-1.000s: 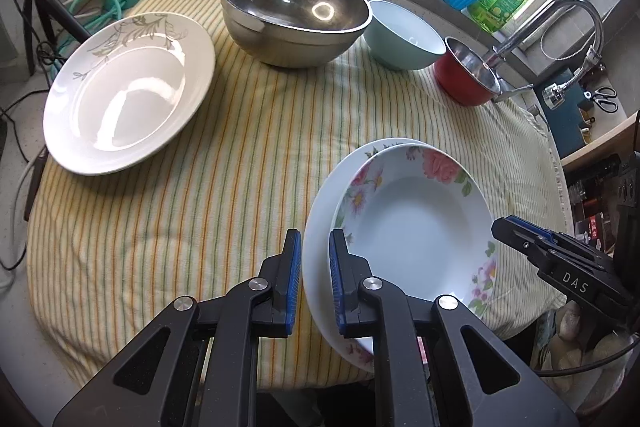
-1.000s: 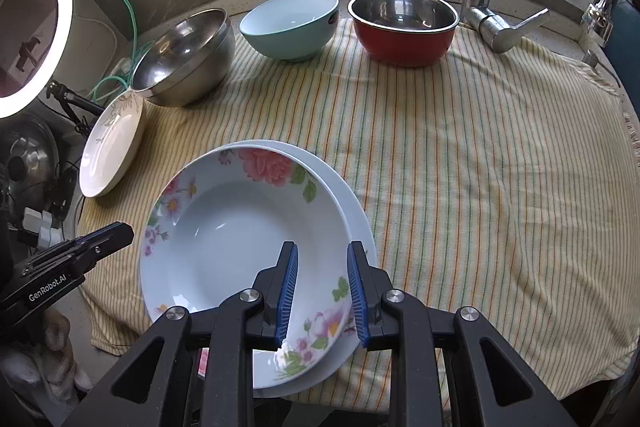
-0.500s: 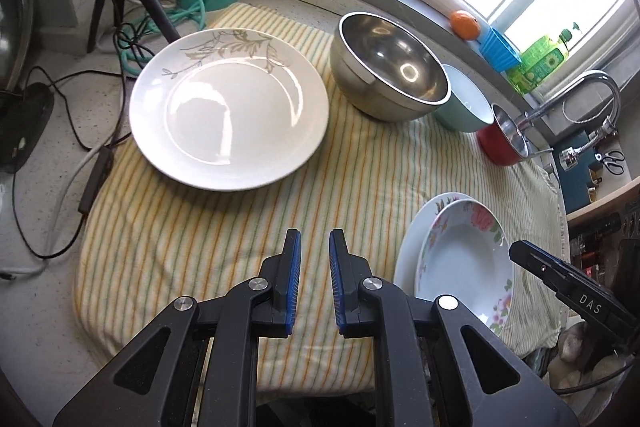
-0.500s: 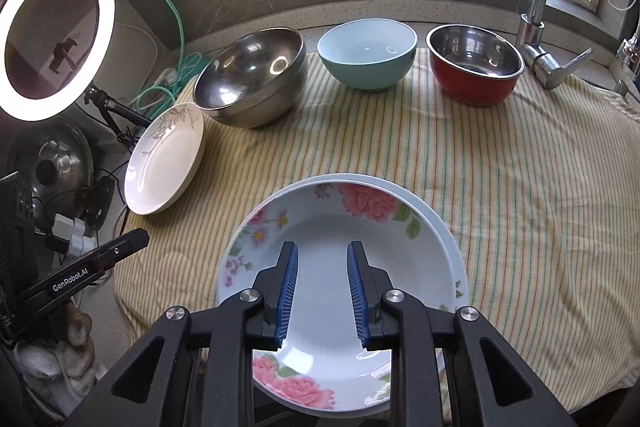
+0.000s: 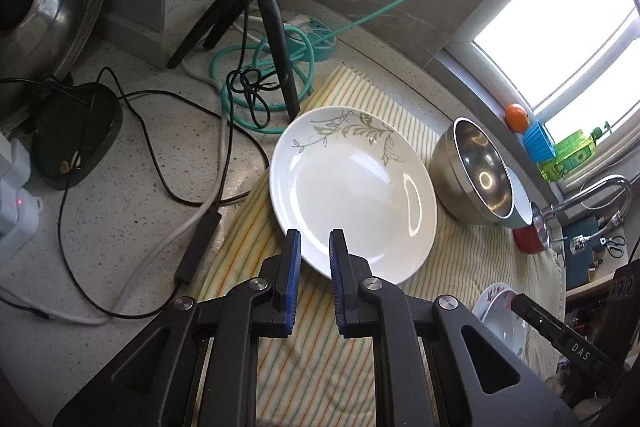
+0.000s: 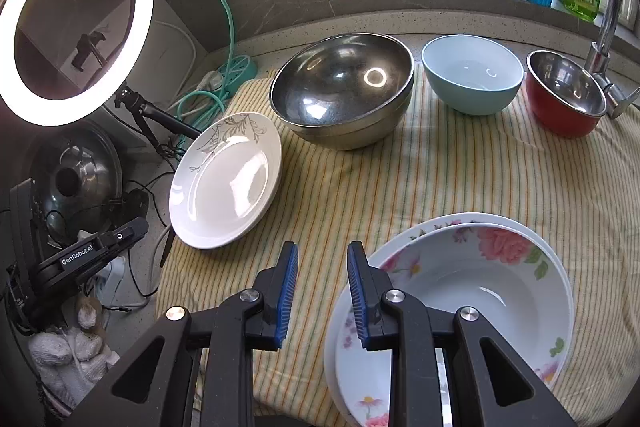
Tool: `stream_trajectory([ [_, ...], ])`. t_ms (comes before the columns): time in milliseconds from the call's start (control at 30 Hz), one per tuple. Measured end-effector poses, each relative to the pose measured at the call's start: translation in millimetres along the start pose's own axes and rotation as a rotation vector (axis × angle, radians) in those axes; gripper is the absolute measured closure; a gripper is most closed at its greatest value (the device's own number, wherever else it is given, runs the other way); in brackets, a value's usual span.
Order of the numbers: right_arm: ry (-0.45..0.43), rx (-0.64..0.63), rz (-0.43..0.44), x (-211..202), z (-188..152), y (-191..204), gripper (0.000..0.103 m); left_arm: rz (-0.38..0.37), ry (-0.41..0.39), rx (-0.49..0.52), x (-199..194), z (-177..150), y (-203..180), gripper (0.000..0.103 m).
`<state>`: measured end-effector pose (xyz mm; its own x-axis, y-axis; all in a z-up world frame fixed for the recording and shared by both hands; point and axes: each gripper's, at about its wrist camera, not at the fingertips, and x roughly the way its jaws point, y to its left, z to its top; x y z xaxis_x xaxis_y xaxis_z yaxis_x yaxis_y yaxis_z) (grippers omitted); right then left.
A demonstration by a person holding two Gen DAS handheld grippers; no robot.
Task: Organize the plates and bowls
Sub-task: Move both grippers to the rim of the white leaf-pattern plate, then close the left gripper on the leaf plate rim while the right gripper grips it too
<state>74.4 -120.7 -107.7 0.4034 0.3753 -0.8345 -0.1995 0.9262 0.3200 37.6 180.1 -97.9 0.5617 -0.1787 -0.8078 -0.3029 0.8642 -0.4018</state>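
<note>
Right wrist view showed the floral bowl [image 6: 472, 291] nested in a floral plate [image 6: 360, 359] on the striped cloth [image 6: 460, 179]; steel [image 6: 340, 87], teal [image 6: 472, 75] and red bowls [image 6: 564, 91] stood empty. Both the left gripper [image 5: 314, 243], near the leaf-patterned plate [image 5: 352, 191], and the right gripper [image 6: 322, 259] had jaws apart, holding nothing.

I can read "DAS" on the right gripper [image 5: 560, 339] at my left camera's edge, and "GenRobot.AI" on the left gripper [image 6: 86, 255] in the right camera.
</note>
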Motion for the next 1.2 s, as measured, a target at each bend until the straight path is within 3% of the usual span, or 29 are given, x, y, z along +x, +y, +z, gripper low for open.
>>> stream_trajectory([
  [200, 0.000, 0.020, 0.008, 19, 8, 20, 0.080, -0.031, -0.006, -0.037, 11, 20, 25, 0.091],
  [500, 0.005, 0.071, -0.001, 48, 21, 32, 0.080, -0.053, 0.004, 0.006, 36, 43, 34, 0.091],
  [1200, 0.021, 0.155, -0.044, 88, 42, 32, 0.080, -0.116, 0.011, -0.044, 64, 57, 47, 0.091],
])
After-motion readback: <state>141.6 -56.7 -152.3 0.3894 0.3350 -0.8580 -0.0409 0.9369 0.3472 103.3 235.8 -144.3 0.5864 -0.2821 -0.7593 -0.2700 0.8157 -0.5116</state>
